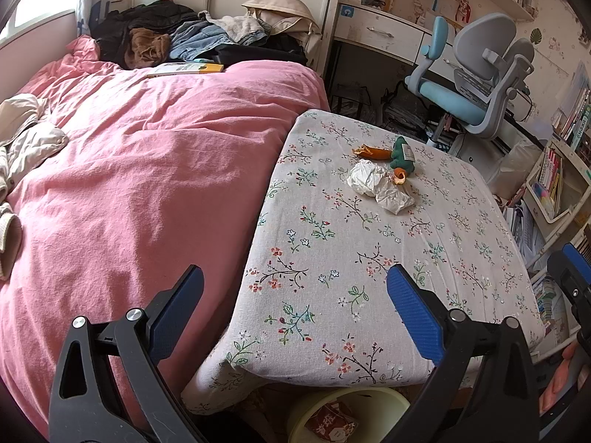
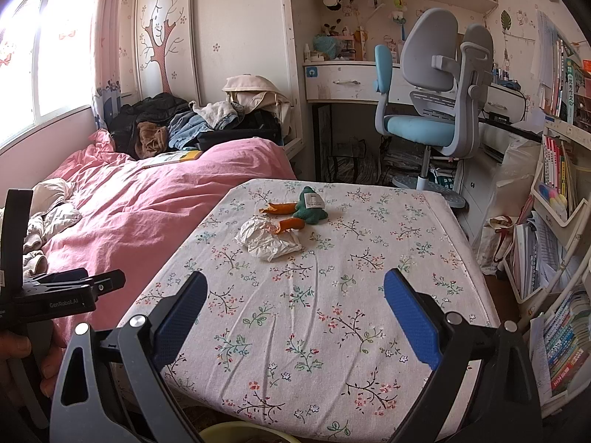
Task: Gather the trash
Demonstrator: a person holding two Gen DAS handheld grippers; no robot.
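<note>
Crumpled white paper lies on the floral tablecloth towards its far side. Two orange peel pieces and a small green plush toy lie beside it. A pale yellow bin with a red wrapper inside stands under the table's near edge. My left gripper hangs open over the near left corner, holding nothing. My right gripper is open above the near half of the table, well short of the trash.
A bed with a pink cover adjoins the table's left side, with clothes piled at its head. A blue-grey desk chair stands behind the table. Bookshelves fill the right side.
</note>
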